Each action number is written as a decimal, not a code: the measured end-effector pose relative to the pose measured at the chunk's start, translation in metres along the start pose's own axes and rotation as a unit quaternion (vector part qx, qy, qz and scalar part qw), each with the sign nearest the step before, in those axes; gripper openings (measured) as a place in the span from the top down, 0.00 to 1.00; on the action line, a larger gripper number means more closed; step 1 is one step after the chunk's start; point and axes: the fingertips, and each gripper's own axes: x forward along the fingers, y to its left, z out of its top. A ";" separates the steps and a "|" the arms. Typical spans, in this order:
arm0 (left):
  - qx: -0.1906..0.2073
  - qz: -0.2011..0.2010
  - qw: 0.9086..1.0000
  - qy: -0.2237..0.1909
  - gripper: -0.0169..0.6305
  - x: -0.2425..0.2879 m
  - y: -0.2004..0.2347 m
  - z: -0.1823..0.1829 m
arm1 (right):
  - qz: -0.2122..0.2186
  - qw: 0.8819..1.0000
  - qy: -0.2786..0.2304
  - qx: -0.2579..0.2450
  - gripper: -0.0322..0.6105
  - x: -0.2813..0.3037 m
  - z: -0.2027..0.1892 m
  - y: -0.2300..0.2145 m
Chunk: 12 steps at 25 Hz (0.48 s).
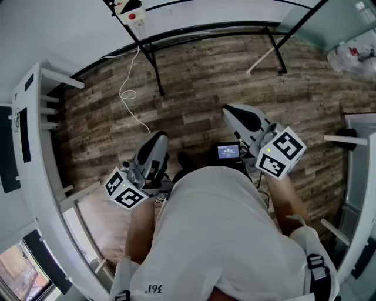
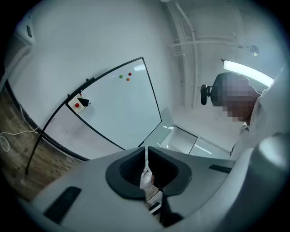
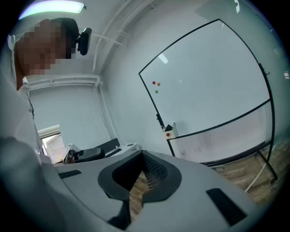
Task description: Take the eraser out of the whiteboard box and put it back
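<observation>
- Head view: the box [image 1: 134,14] hangs on the whiteboard [image 1: 194,6] at 11 o'clock, well apart from both grippers. We judge that the reach has not begun.
- The eraser [image 2: 83,101] is, we think, the dark piece at the top of the box in the left gripper view. It is too small for us to be sure.
- Risk 1: both pairs of jaws are closed. If we arrive like this, the tips would shove the eraser deeper or knock it out instead of taking it.
- Risk 2: a cable [image 1: 130,97] trails over the floor [image 1: 205,76] at 11 o'clock, between us and the board, and a foot could catch it on the approach.
- Risk 3: the board rests on a thin stand [image 1: 154,64]. We judge that a hard push at the box could rock it.
- Left gripper [image 1: 158,139]: jaws pressed together with nothing between them. It is held at 10 o'clock of the torso, aimed toward 12, nose slightly raised.
- Right gripper [image 1: 230,111]: jaws likewise together and empty. It is held at 1 o'clock of the torso, aimed toward 11, near level.
</observation>
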 end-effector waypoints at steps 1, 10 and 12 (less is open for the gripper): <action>-0.010 -0.003 1.000 0.007 0.96 -0.001 -0.004 -0.004 | -0.007 1.000 0.006 0.006 0.91 -0.005 -0.004 0.003; -0.036 -0.015 0.999 0.023 0.96 -0.008 -0.017 -0.007 | -0.030 0.999 0.032 0.004 0.91 -0.015 -0.013 0.016; -0.036 -0.014 0.999 0.023 0.96 -0.006 -0.017 -0.007 | -0.029 0.999 0.034 0.002 0.91 -0.014 -0.012 0.015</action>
